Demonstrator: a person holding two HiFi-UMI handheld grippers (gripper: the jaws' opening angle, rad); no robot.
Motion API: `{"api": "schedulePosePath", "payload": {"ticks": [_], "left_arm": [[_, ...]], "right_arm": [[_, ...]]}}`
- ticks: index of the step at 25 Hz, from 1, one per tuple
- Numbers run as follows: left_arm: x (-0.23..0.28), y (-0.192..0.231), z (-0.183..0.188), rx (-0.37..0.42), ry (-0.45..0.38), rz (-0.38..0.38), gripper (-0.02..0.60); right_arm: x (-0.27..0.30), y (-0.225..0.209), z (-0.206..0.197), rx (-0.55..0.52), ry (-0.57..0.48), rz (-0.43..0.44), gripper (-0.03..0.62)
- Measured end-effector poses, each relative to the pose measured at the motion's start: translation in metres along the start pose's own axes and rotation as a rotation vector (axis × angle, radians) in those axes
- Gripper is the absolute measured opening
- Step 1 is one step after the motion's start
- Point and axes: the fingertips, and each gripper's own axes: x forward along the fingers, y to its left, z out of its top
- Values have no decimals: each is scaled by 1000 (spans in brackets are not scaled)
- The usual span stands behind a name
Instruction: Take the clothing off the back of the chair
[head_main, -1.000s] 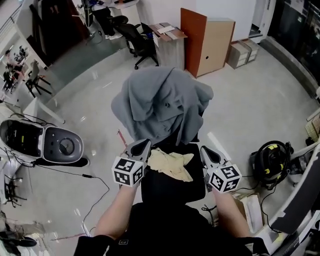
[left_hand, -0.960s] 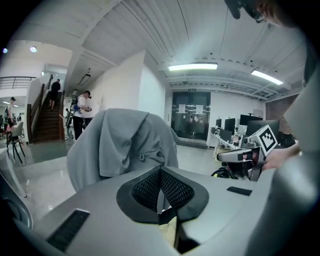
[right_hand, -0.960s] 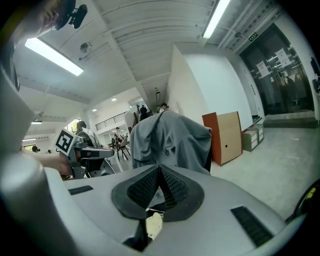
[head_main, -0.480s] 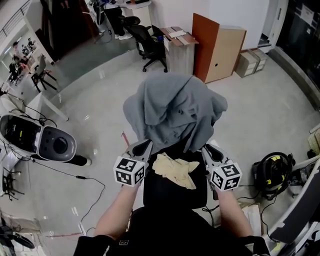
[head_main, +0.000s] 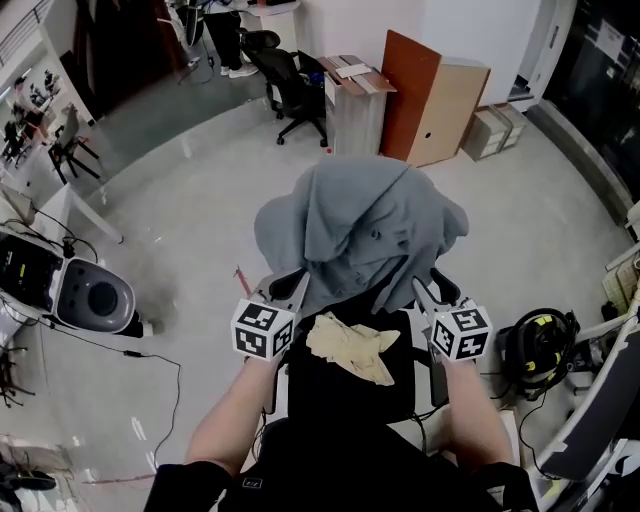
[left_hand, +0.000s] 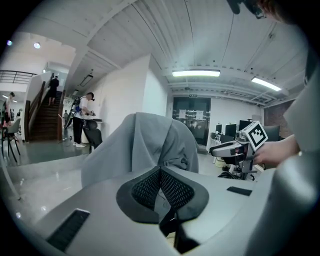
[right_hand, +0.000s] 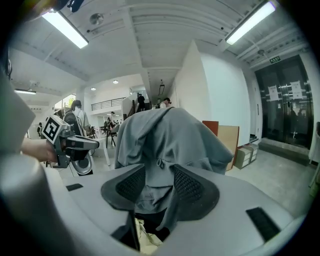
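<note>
Jaws together on left gripper (left_hand: 160, 175); soft, rumpled grey clothing (head_main: 365, 230).

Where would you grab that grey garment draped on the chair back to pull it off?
Grip the grey fabric garment at its two lower side edges, where cloth hangs loose beside the back of the black chair, coming from the seat side. It caps the backrest's top, so holding both sides probably lets it lift clear without snagging.

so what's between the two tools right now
In the head view, a crumpled cream cloth lies on the black seat between the left tool and the right tool, whose empty jaws have just been opening.
</note>
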Motion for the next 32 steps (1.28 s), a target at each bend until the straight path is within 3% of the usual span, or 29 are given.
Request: {"api": "schedulePosePath", "payload": {"ticks": [7,16,20,28,32], "left_arm": [[13,20,-2,1,12,-9,3],[22,24,3,19,16,-48,3],[21,20,-6,15,22,-59,5],[2,27,-23,-2,41,-58,5],[-11,37,-32,-10,48,-65,5]], "right_arm": [[24,-18,20,-25,7,-71,220],[60,-73,27,-8,50,-259,359],[83,-75,23,21,63,-251,359],[85,-79,26,23,56,-349,353],[76,-87,23,-9,76,-447,246]]}}
